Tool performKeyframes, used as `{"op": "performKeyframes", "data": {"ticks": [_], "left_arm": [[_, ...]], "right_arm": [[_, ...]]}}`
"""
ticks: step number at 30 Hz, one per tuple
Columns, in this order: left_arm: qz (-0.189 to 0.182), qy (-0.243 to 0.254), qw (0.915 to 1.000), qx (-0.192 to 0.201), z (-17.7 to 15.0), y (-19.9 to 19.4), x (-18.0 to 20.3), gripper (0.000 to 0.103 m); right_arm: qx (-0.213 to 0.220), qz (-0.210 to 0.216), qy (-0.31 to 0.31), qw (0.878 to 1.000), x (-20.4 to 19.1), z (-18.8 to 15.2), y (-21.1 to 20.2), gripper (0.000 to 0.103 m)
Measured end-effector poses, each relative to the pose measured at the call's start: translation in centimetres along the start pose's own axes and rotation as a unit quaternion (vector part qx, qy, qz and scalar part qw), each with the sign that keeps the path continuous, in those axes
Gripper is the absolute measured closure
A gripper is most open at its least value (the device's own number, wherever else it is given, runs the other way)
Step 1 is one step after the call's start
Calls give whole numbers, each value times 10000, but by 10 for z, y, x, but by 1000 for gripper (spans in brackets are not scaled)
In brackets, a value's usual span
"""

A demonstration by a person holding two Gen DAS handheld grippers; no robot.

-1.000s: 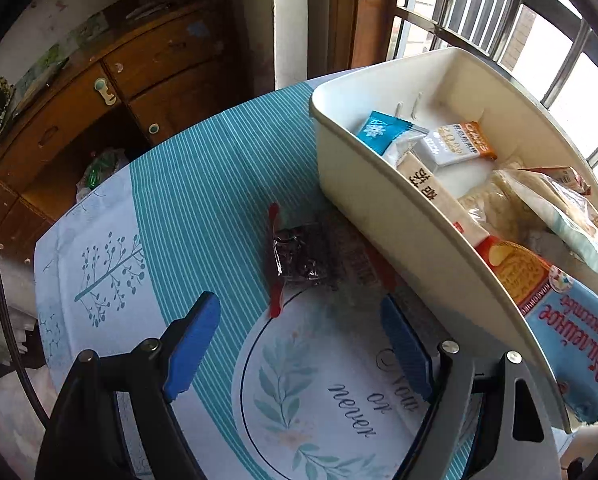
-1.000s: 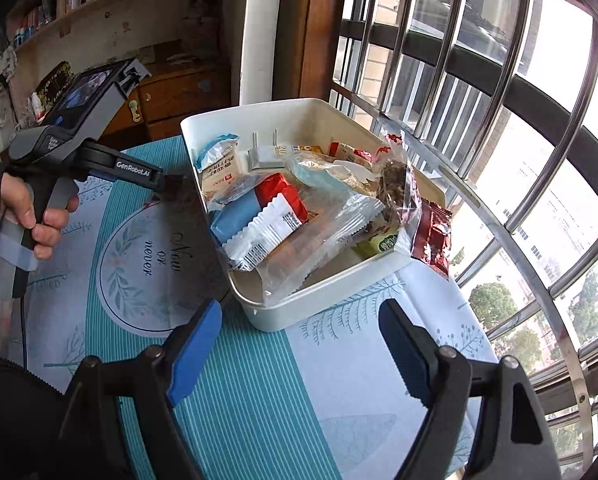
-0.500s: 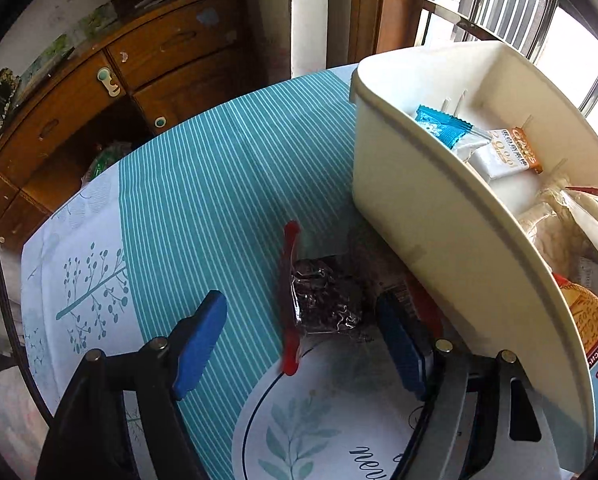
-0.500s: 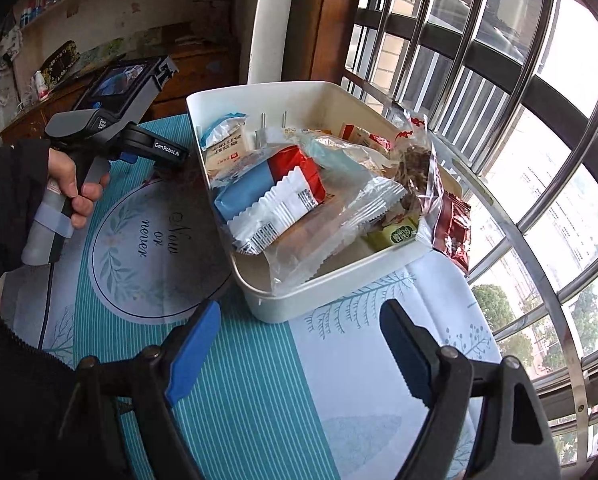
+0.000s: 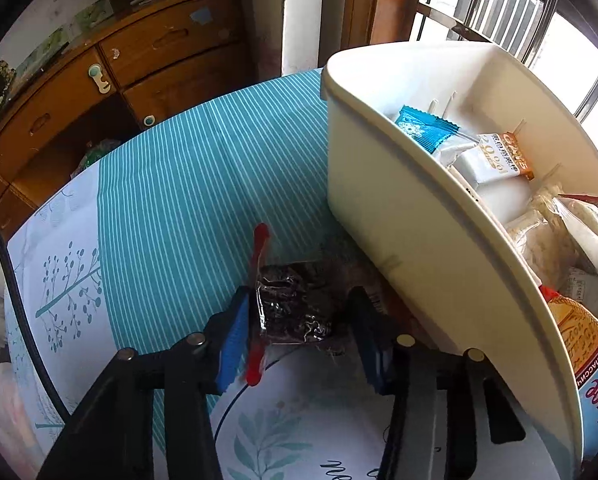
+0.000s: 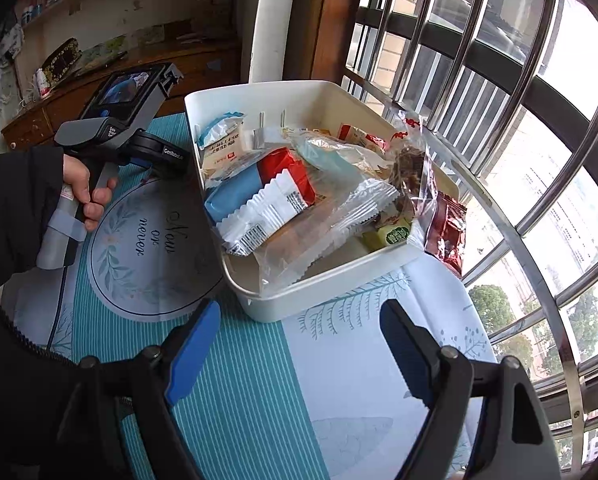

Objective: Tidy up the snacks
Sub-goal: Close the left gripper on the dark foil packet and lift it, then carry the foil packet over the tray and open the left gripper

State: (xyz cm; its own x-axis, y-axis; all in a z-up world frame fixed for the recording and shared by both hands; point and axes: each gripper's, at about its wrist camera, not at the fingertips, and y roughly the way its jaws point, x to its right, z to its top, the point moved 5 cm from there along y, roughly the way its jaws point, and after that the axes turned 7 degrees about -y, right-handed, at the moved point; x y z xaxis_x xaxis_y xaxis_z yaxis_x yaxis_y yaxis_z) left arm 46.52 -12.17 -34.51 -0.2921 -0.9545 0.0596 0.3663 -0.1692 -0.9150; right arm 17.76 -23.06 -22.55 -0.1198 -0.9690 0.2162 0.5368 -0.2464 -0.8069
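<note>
A dark snack packet (image 5: 289, 312) with red sealed ends lies on the striped tablecloth (image 5: 179, 184), close against the wall of the white bin (image 5: 399, 216). My left gripper (image 5: 299, 300) straddles it from above. Its jaws are closing, and the blue pads (image 5: 233, 332) touch the packet's two ends. In the right wrist view the bin (image 6: 319, 292) is heaped with several wrapped snacks. My right gripper (image 6: 299, 336) hangs open over the cloth in front of the bin, with nothing between its fingers. A hand (image 6: 79, 184) holds the left gripper's handle beside the bin.
A red foil packet (image 6: 447, 232) lies outside the bin on the window side. Window bars (image 6: 499, 120) run close behind the table. A wooden chest of drawers (image 5: 99, 92) stands beyond the table's far edge. A cable (image 5: 15, 280) trails at the left.
My left gripper came down over the dark packet and its jaws narrowed from wide apart to touching the packet's ends. The right gripper has stayed still and open.
</note>
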Motion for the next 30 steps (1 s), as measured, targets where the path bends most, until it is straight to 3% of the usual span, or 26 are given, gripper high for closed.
{"op": "performKeyframes", "data": {"ticks": [4, 20, 30], "left_arm": [[15, -105, 9999, 21, 1, 0, -1, 60], [350, -342, 9983, -313, -17, -14, -21, 62], [483, -707, 9960, -250, -36, -62, -43, 62]], "right_arm": [[3, 15, -5, 10000, 0, 0, -2, 20], [196, -65, -128, 9997, 8, 5, -20, 20], [347, -55, -194, 9992, 12, 8, -35, 20]]}}
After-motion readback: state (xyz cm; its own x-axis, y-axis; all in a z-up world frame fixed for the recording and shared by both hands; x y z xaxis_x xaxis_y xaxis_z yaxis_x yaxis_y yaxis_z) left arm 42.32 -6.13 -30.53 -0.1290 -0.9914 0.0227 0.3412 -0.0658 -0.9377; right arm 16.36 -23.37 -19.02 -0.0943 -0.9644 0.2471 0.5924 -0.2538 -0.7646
